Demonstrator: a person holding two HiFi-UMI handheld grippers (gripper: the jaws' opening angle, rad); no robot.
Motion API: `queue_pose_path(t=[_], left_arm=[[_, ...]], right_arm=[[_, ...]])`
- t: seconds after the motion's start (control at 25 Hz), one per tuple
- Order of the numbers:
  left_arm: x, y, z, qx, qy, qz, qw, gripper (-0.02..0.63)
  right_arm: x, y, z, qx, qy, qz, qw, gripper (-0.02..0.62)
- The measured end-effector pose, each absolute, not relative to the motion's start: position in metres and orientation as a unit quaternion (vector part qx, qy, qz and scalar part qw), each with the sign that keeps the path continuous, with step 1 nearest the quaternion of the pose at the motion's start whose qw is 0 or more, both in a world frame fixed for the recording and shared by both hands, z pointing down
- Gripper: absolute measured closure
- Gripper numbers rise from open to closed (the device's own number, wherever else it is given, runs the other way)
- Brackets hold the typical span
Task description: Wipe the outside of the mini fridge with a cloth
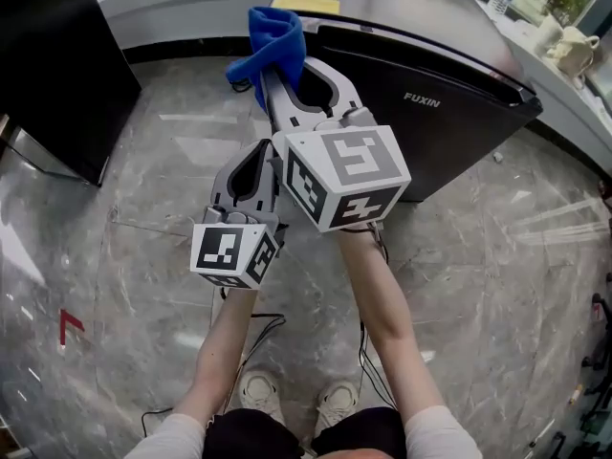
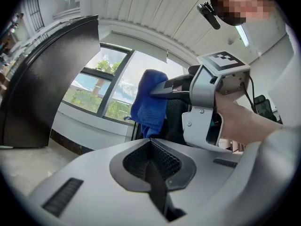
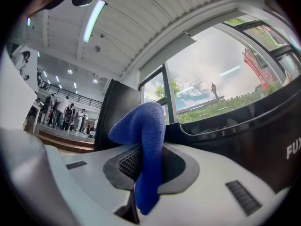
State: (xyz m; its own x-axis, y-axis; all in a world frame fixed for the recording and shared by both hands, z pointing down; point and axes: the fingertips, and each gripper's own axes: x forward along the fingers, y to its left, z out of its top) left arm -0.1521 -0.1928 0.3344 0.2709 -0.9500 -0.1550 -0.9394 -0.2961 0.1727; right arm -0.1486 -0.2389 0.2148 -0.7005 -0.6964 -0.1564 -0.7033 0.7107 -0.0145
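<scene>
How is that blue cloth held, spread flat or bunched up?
Bunched up. The blue cloth is pinched in the shut jaws of the right gripper, folded over into a hump with one end hanging down, not spread.

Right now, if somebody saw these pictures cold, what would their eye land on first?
First, the bright blue cloth, clamped in the jaws of the right gripper and held up by a corner of the glossy black mini fridge, which fills the head view's upper right. After that, the left gripper just below it, with its jaws together and empty.
</scene>
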Motion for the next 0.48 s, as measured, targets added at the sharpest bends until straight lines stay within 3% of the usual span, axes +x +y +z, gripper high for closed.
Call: queue_pose_path(t=[0.48], left_arm=[[-0.116,-0.192,0.335,0.814,-0.572,-0.100,0.020,0.601]], right_arm=[[-0.101,-0.240,0.220,-0.414,0.908,0.031,0.059,0.514]])
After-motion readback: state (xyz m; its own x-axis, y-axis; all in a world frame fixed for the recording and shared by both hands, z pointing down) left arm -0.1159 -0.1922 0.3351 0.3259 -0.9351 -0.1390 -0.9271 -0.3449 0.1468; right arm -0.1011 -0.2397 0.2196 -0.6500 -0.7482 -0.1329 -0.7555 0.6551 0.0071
